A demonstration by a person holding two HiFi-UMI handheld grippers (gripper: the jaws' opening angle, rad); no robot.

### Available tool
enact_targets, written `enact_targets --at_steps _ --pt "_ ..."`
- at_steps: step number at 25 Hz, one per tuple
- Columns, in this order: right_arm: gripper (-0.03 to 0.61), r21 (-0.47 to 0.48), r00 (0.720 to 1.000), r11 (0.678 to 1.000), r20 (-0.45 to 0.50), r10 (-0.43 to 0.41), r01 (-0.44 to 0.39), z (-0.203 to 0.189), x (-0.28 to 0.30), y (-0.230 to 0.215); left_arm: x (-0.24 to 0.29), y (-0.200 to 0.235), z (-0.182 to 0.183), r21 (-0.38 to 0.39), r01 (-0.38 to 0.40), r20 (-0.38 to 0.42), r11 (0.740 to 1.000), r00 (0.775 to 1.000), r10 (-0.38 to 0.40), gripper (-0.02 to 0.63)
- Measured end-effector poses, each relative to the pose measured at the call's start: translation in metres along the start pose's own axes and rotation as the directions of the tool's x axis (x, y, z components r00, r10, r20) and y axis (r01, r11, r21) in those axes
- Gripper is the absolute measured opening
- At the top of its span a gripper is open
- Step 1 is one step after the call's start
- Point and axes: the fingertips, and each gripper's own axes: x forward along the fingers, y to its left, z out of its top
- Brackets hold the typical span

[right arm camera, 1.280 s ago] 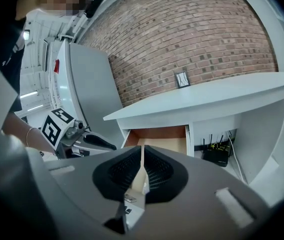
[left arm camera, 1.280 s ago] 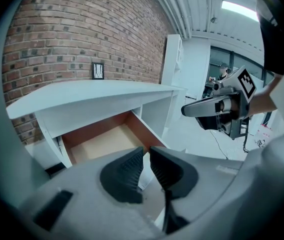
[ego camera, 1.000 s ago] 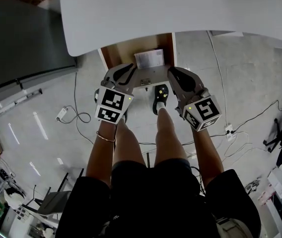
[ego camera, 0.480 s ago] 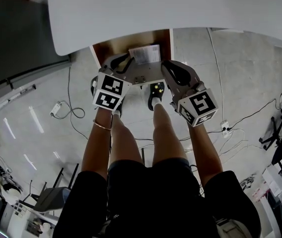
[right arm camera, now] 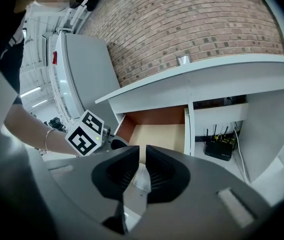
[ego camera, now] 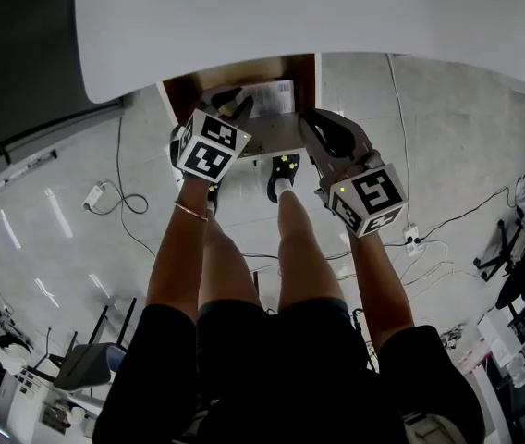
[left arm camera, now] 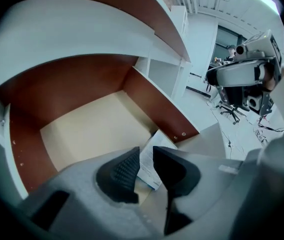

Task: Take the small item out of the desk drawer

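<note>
White packet (ego camera: 272,98) (print illegible) lies in drawer (ego camera: 244,70); ungripped.

A brick wall (right arm camera: 192,19) is seen at the back, with a grey cabinet (right arm camera: 84,79) set to its left; a black router (right arm camera: 219,149) is tucked low beside a white panel. Cables (ego camera: 399,128) are strewn over the pale floor (ego camera: 484,137); a white adapter (ego camera: 93,195) is left by a looped cord (ego camera: 133,206).

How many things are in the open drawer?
1: a white packet at the drawer's front, by its right wall. The left hand-held gripper may hide more.
</note>
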Motion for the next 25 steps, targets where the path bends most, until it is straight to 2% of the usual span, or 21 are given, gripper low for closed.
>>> enact_targets --at_steps 13,25 --pt "0.038 0.012 0.999 1.000 -0.036 0.009 -0.009 -0.008 0.003 -0.009 0.041 0.008 -0.023 0.073 0.024 -0.151 0.997 0.988 -0.013 0.126" --pt "0.038 0.001 0.998 1.000 -0.054 0.027 -0.027 -0.009 0.000 -0.017 0.050 0.005 -0.030 0.065 0.030 -0.187 0.997 0.982 -0.017 0.132"
